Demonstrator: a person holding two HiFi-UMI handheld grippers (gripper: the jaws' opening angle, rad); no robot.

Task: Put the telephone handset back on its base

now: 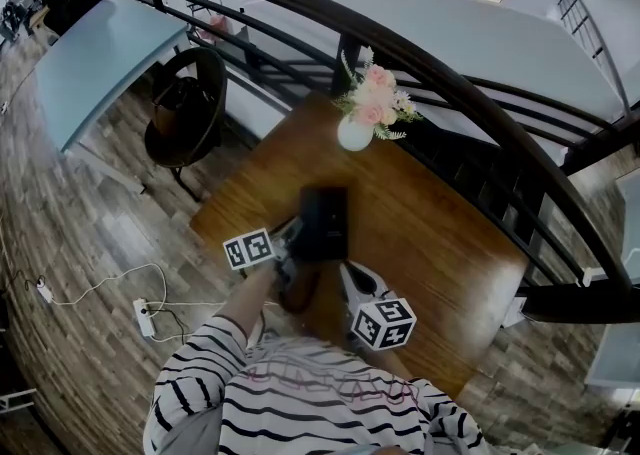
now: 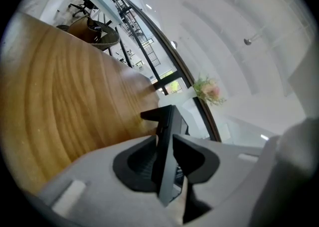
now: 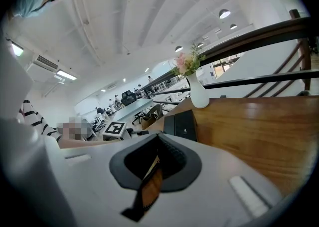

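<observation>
Left gripper (image 2: 166,163) is clamped on the black telephone (image 1: 322,221), seen edge-on in its own view; my head view blurs that grip. Right gripper (image 3: 154,171), jaws together, shows me the telephone's front on the wooden table (image 3: 259,126), near the vase (image 3: 199,95).

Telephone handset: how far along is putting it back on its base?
Done: nothing that can be confirmed. In hand: the left gripper is clamped on a flat black telephone part, seen edge-on; which part it is remains unclear. The right gripper is shut and empty. Left: joining the two parts, which no view shows.
</observation>
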